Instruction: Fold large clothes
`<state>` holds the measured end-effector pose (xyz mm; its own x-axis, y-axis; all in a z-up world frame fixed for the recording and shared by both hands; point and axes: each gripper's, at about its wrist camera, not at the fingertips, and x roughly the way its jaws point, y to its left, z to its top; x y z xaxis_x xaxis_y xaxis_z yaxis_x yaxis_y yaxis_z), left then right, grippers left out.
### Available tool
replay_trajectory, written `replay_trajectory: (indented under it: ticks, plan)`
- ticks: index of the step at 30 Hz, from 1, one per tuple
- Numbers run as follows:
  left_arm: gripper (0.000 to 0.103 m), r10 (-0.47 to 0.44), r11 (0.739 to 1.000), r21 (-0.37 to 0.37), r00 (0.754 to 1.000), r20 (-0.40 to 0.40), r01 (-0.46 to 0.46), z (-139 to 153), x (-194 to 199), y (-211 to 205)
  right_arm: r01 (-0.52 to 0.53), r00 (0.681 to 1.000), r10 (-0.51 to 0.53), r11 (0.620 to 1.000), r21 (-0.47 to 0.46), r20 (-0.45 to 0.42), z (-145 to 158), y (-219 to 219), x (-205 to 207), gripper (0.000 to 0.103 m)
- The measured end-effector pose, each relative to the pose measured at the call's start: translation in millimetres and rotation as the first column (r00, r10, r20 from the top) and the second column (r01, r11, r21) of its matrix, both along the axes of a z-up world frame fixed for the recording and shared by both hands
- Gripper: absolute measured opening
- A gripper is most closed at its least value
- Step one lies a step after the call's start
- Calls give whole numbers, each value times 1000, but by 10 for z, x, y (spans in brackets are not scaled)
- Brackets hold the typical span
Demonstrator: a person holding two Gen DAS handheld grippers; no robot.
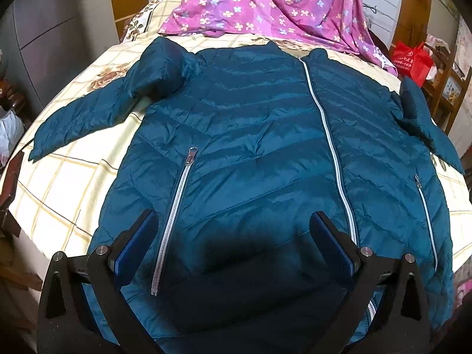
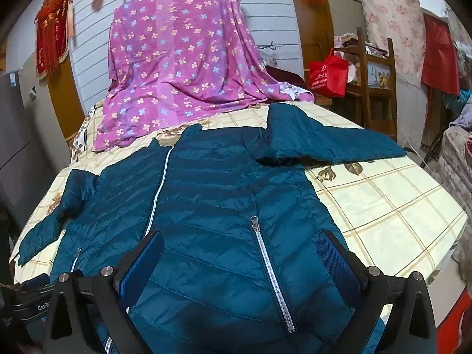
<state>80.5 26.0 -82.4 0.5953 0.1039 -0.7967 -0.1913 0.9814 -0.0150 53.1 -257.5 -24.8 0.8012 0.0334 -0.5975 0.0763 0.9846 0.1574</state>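
Left gripper (image 1: 233, 250) hangs spread wide over the lower left of the teal quilted puffer jacket (image 1: 250, 135), gripping nothing; whether its pads touch the fabric I cannot tell. That jacket lies flat, front up, on the cream checked bedspread (image 1: 67, 183), long axis running away toward frame top. Right gripper (image 2: 242, 262), equally splayed and empty, hovers nearer the right hem.

Black gripper (image 1: 233, 221) frames, blue ribbed pads (image 2: 141, 262), silver screws

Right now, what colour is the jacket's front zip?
Silvery white against the teal jacket; the front zip shows best in the left wrist view.
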Motion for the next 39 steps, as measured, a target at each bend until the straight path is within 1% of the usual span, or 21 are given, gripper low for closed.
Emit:
replay_trajectory:
  ticks: [9, 14, 16, 21, 39]
  plan:
    - [103, 2, 1000, 6, 1000, 3, -2, 3, -10, -4, 12, 1000, -12, 1000, 25, 1, -15, -28, -9, 103]
    - [103, 4, 1000, 7, 1000, -2, -4, -1, -4, -4, 10, 1000, -10, 1000, 16, 17, 11, -37, -40, 103]
    - [103, 5, 1000, 8, 1000, 1, -5, 3, -6, -3, 10, 1000, -11, 1000, 25, 20, 1, -54, -58, 103]
    - [103, 7, 1000, 14, 1000, 2, -7, 1, 2, -7, 16, 1000, -16, 999, 32, 9, -49, -65, -36, 103]
    - [103, 9, 1000, 18, 1000, -3, -9, -4, 16, -19, 15, 1000, -16, 999, 36, 11, -36, -76, -39, 103]
